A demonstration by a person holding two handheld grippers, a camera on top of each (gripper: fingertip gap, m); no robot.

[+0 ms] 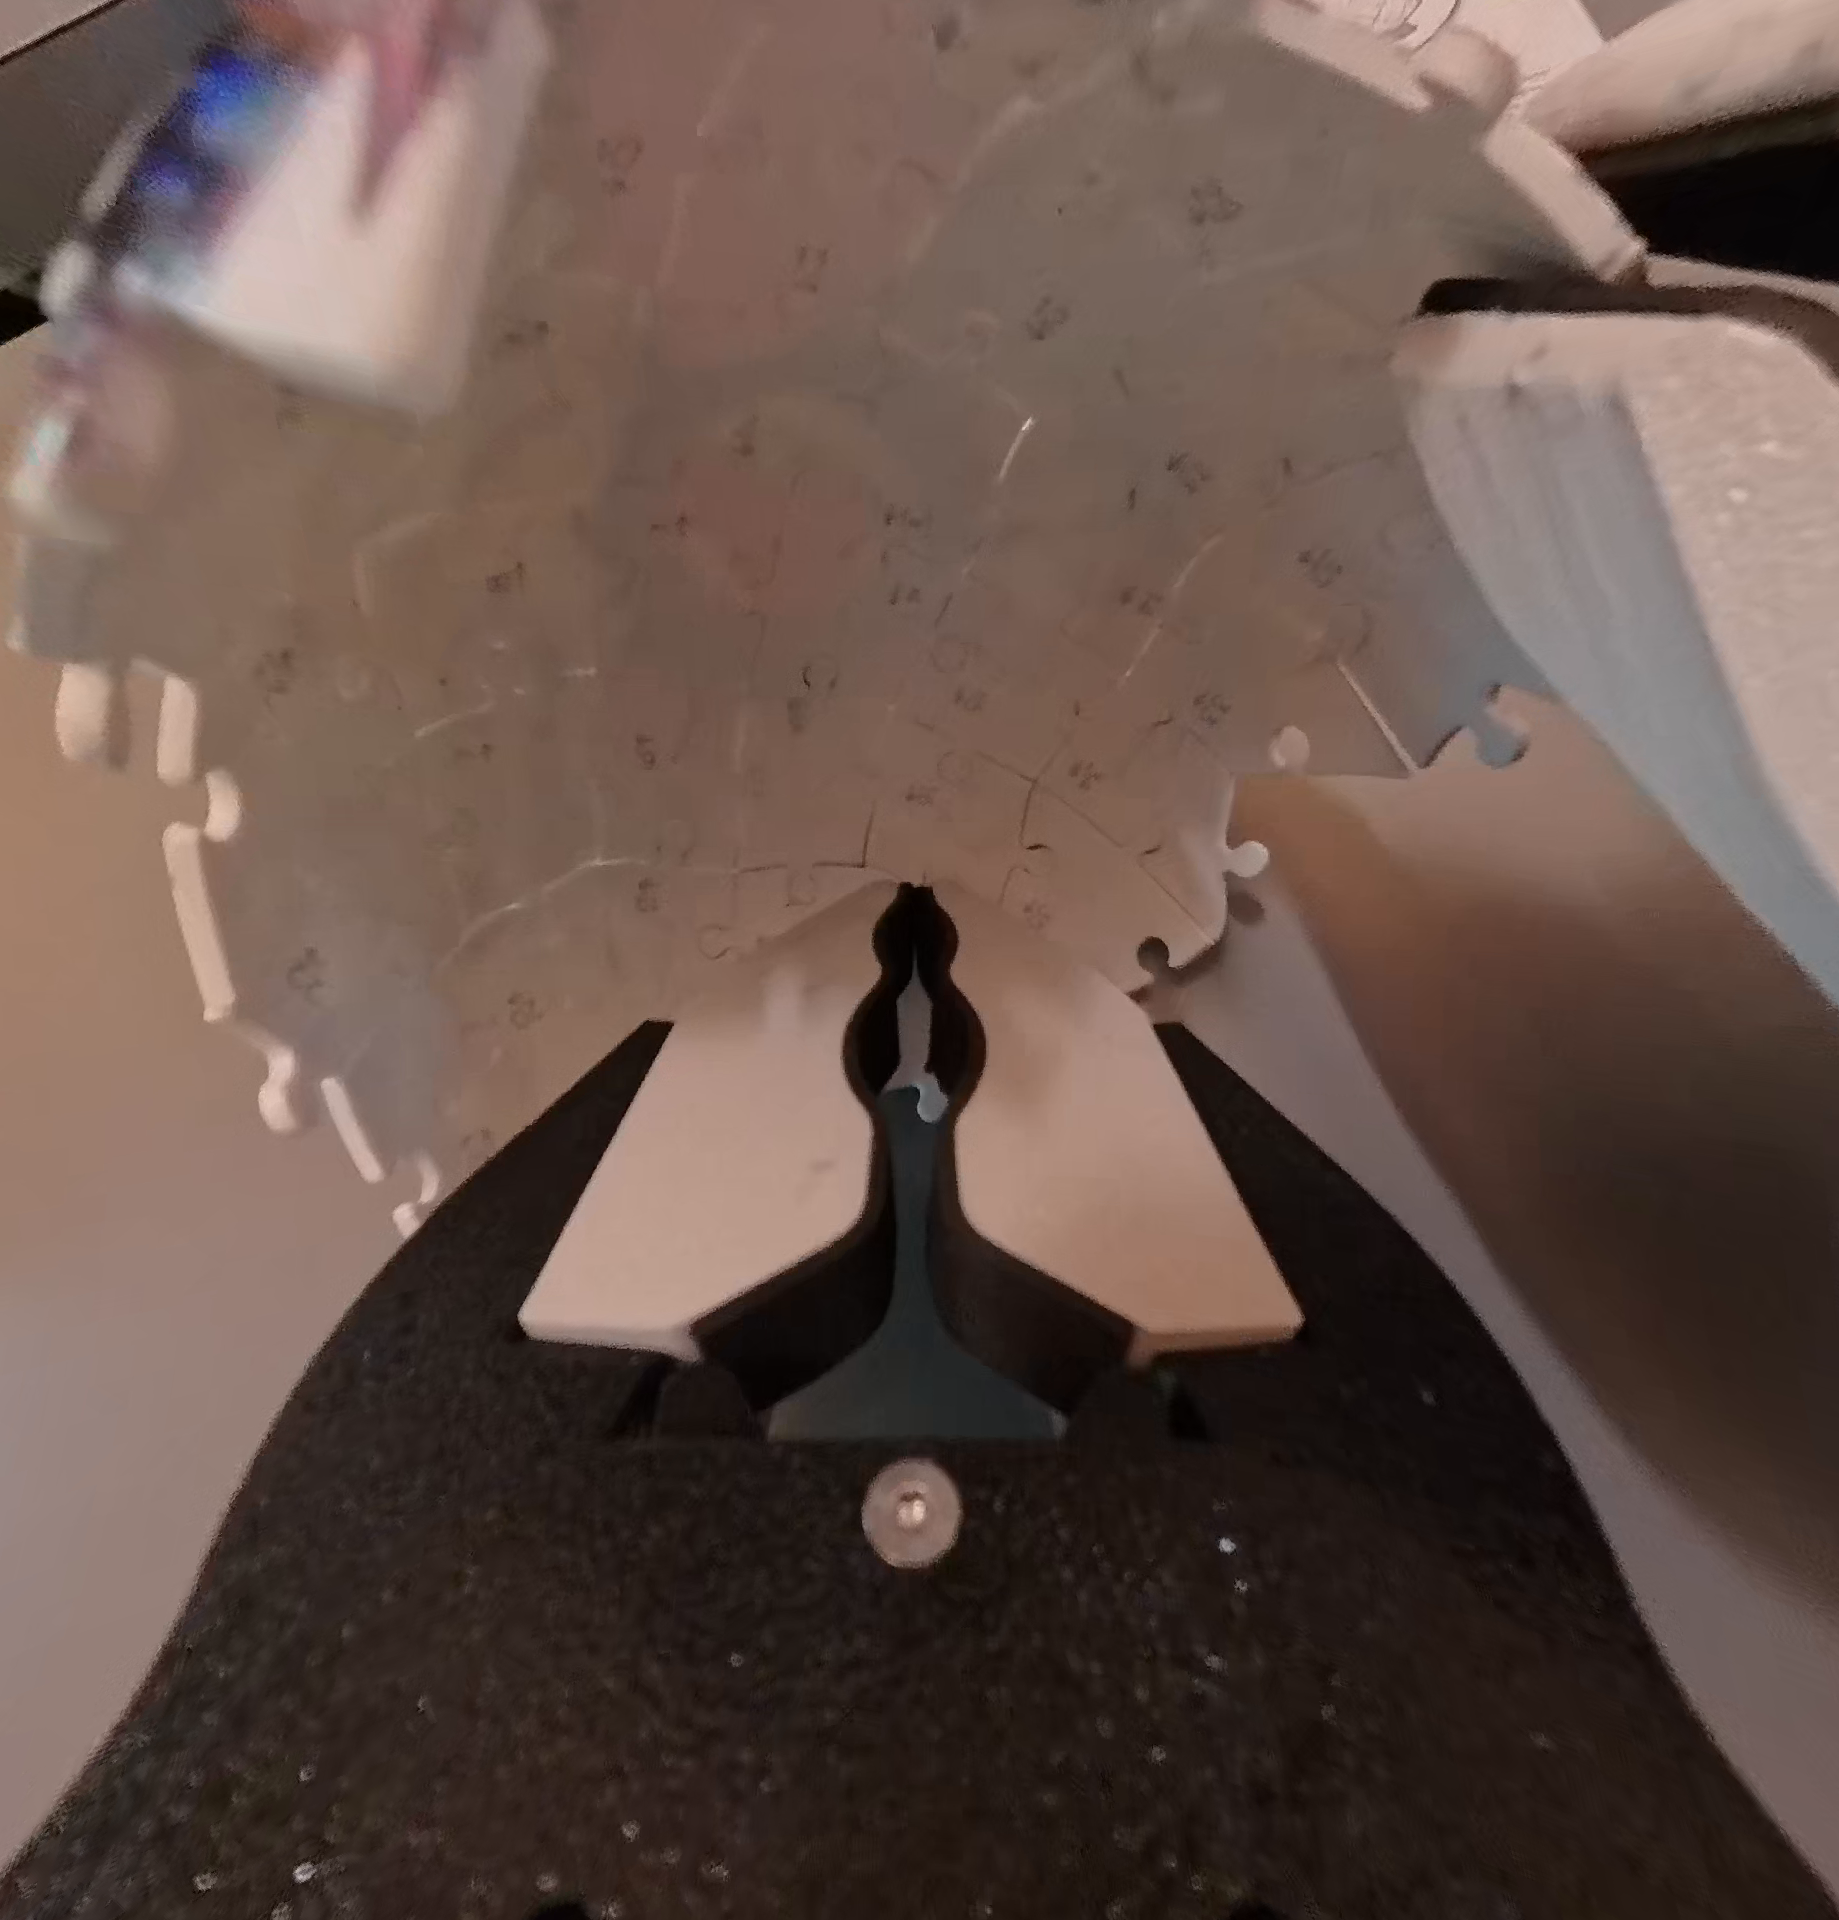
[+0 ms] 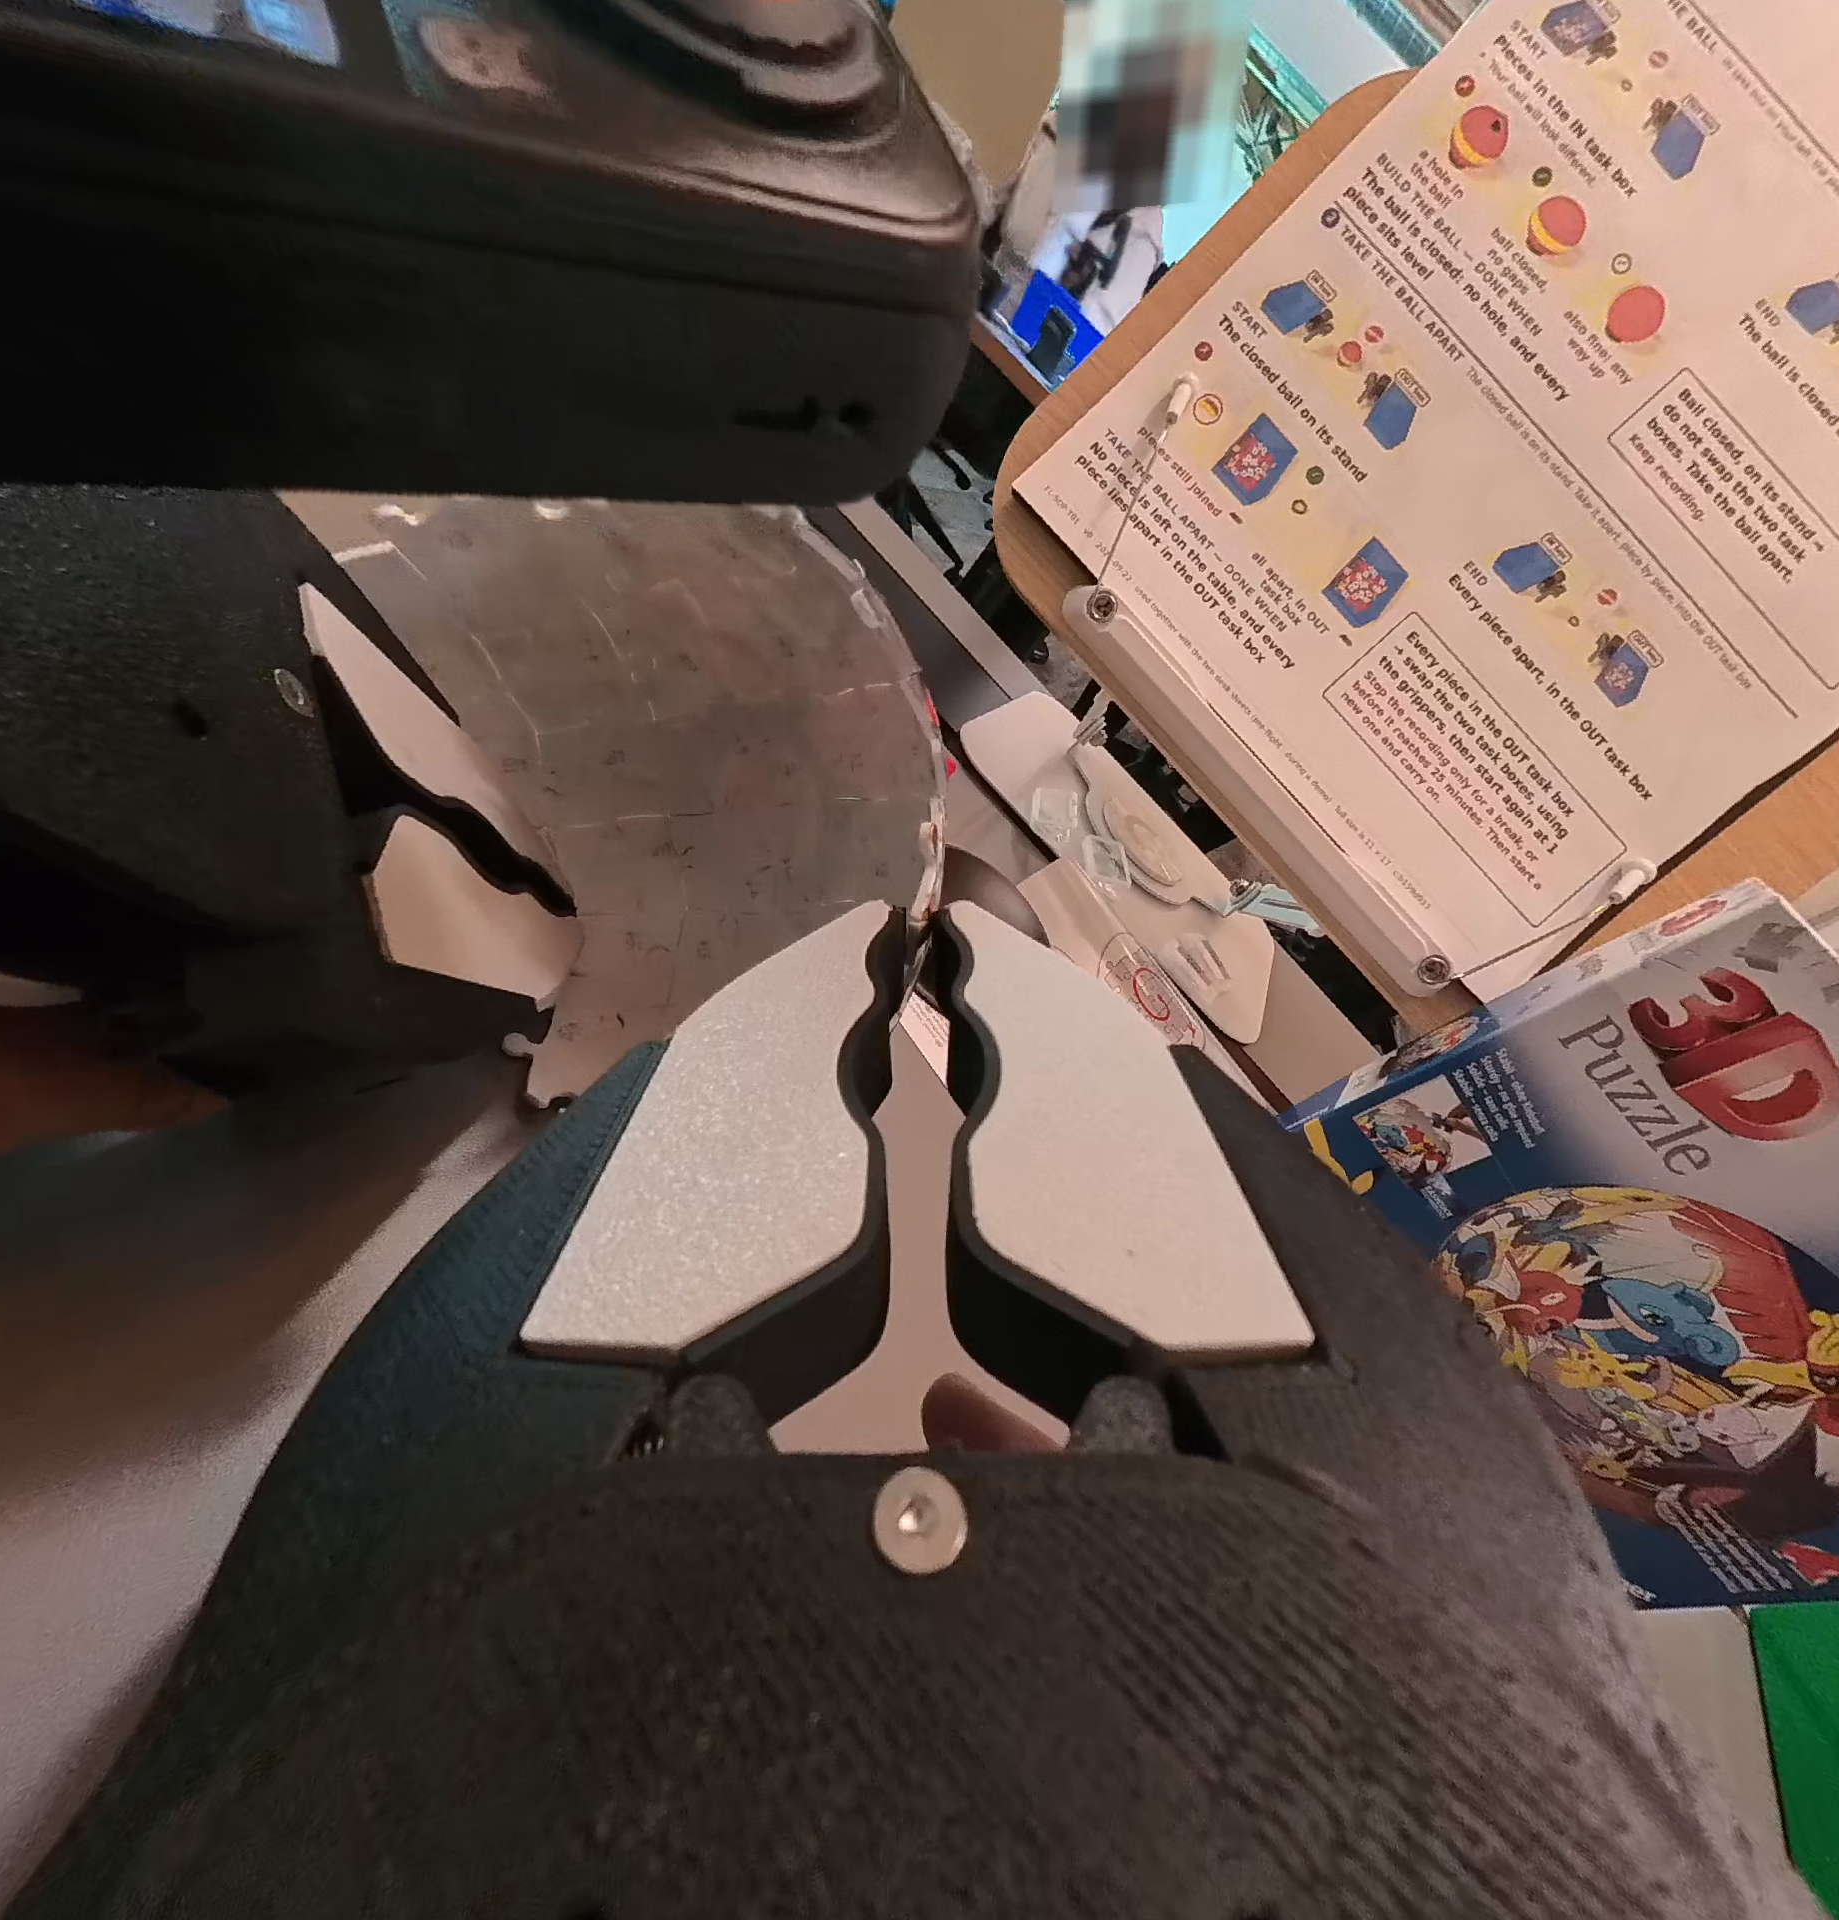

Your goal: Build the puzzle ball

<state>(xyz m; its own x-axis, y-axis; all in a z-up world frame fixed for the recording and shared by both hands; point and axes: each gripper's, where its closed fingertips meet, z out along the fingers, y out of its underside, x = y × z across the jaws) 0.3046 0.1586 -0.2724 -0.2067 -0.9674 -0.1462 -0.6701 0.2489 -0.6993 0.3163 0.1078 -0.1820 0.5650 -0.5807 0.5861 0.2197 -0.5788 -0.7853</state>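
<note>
Grey curved shell of joined puzzle pieces fills the upper half of the left wrist view, its lower edge pinched in the left gripper jaws. At centre of the right view, the right gripper jaws clamp its rim. Twisting either grip could likely pop seams apart near the printed puzzle box, lower right.

Print covers the instruction sheet, the puzzle box and the shell's pieces.

The half-built puzzle ball fills the upper centre of the left wrist view: a curved shell of joined pieces, pale grey inner side showing, faint marks on each piece, knobbed tabs along its ragged edge.

In the right wrist view the shell sits at centre left, curving upward.
</note>
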